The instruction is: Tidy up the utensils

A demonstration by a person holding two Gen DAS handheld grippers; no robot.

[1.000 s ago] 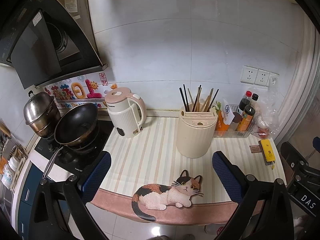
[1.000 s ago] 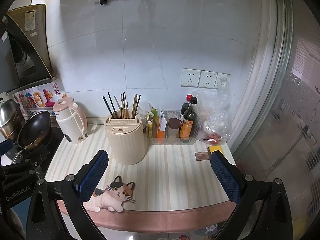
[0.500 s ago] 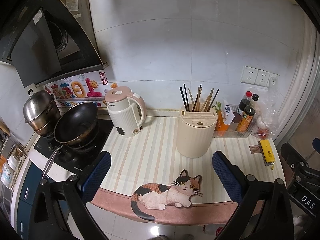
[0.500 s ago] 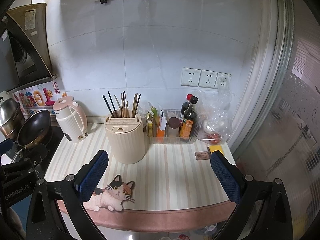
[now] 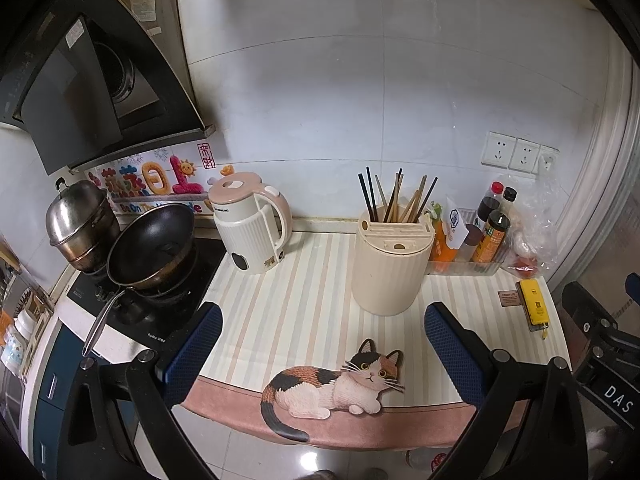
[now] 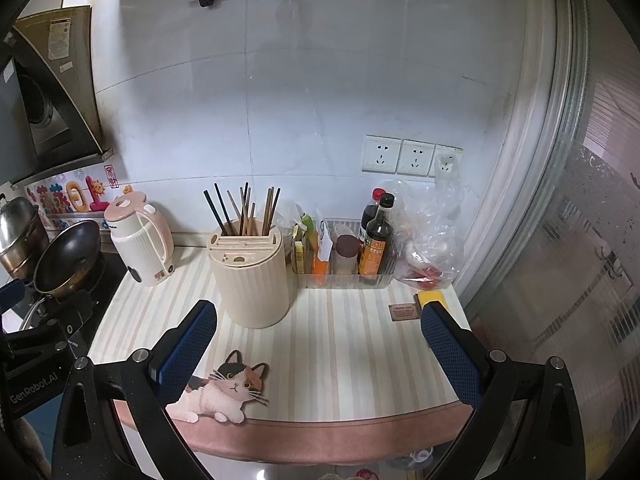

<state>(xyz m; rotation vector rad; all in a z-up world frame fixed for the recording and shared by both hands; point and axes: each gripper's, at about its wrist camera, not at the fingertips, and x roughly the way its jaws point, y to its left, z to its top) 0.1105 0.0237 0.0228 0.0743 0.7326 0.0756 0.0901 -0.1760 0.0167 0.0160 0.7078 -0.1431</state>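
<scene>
A bundle of chopsticks (image 5: 396, 200) stands upright in the back of a cream ribbed holder (image 5: 390, 268) at centre frame, on a striped worktop (image 5: 288, 312) with a cat picture at its front edge. The sticks look light, stiff, thin and likely slippery; the bare upper ends offer the best hold. A pale kettle (image 5: 250, 226) sits to the left. The left gripper (image 5: 322, 354) and right gripper (image 6: 320, 354) hover level before the worktop, jaws spread wide and empty.
</scene>
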